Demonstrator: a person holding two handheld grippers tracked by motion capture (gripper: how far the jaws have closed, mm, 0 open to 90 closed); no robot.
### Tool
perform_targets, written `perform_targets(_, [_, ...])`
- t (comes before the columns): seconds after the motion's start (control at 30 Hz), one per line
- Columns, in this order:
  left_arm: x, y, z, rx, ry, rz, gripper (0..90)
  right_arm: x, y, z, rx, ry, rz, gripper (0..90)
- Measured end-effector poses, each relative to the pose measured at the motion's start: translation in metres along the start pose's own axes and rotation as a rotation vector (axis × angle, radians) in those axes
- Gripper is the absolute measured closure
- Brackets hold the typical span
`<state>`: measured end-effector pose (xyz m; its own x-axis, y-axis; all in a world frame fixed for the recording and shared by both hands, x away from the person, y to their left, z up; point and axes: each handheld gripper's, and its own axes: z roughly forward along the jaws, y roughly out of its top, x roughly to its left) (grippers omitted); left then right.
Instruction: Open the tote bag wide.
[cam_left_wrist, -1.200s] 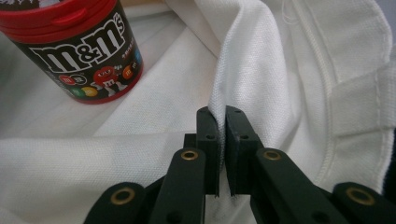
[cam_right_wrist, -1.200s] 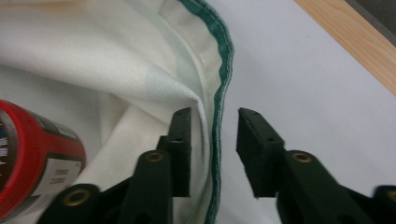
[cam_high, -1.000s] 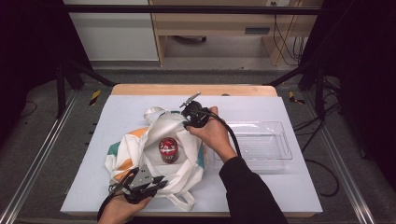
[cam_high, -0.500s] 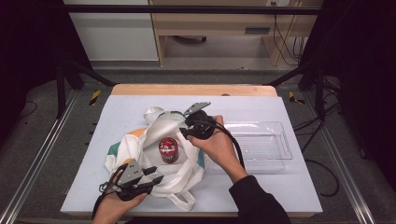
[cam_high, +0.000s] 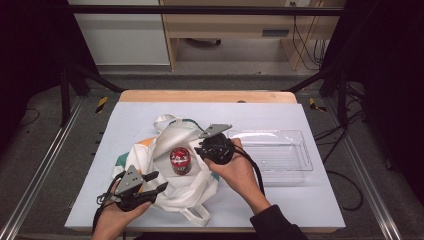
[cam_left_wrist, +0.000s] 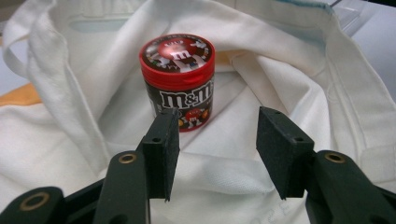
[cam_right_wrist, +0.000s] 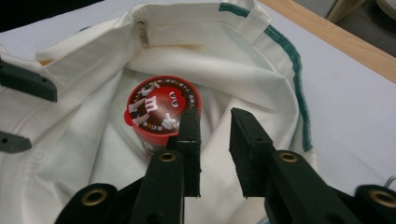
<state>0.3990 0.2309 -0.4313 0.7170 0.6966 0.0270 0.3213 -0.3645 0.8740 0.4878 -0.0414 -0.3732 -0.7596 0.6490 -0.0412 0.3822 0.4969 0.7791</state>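
The table (cam_high: 125, 115) carries a white cloth bag (cam_high: 165, 145) spread open near its middle, and everything else is placed here by that bag. A clear plastic tray (cam_high: 295, 155) lies just beside the bag on its right, with nothing in it. Inside the bag's open mouth a small red-lidded candy tub (cam_high: 180, 160) stands upright on the cloth, apart from the folds around it.

The right hand-held gripper (cam_high: 206, 148) hovers at the bag's right rim, close to the tub. Its jaws have just been closing and stand a narrow gap apart with nothing between them; in the right gripper view the tub (cam_right_wrist: 161, 112) sits just beyond the jaw tips. The left hand-held gripper (cam_high: 155, 182) is at the bag's near left edge. Its jaws have just been opening and stand apart, free of the cloth, with the tub (cam_left_wrist: 180, 79) straight ahead in the left gripper view.

The step in hand looks like lifting the tub out of the bag, probably toward the tray. To do it well, the right jaws need to spread wider than the tub before coming down, then close on its sides below the lid, square to it, so it does not tip. The left hand-held gripper would best pinch the bag's rim and hold it down, so loose cloth neither gets caught in the grip nor lifts with the tub.
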Motion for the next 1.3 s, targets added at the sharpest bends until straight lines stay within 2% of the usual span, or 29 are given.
perform_targets(0.2, [0.008,0.003,-0.007,-0.011,0.033,-0.012,49.6,0.009,-0.012,-0.010,-0.023,0.002,-0.004,83.9])
perform_targets(0.37, [0.011,0.006,-0.011,-0.024,0.056,-0.033,50.0,0.020,-0.026,-0.023,-0.044,-0.010,-0.008,86.1])
perform_targets(0.6, [0.011,0.021,-0.011,0.000,0.077,0.008,51.9,0.040,-0.044,-0.035,-0.060,0.016,-0.030,88.3])
perform_targets(0.83, [0.019,0.037,-0.014,0.007,0.096,0.050,55.5,0.052,-0.053,-0.037,-0.068,0.032,-0.054,89.9])
perform_targets(1.13, [0.040,0.048,-0.014,-0.007,0.106,0.029,63.7,0.056,-0.064,-0.032,-0.064,0.028,-0.063,90.0])
perform_targets(1.3, [0.051,0.049,-0.011,0.010,0.114,0.005,71.9,0.059,-0.068,-0.031,-0.076,0.040,-0.048,90.0])
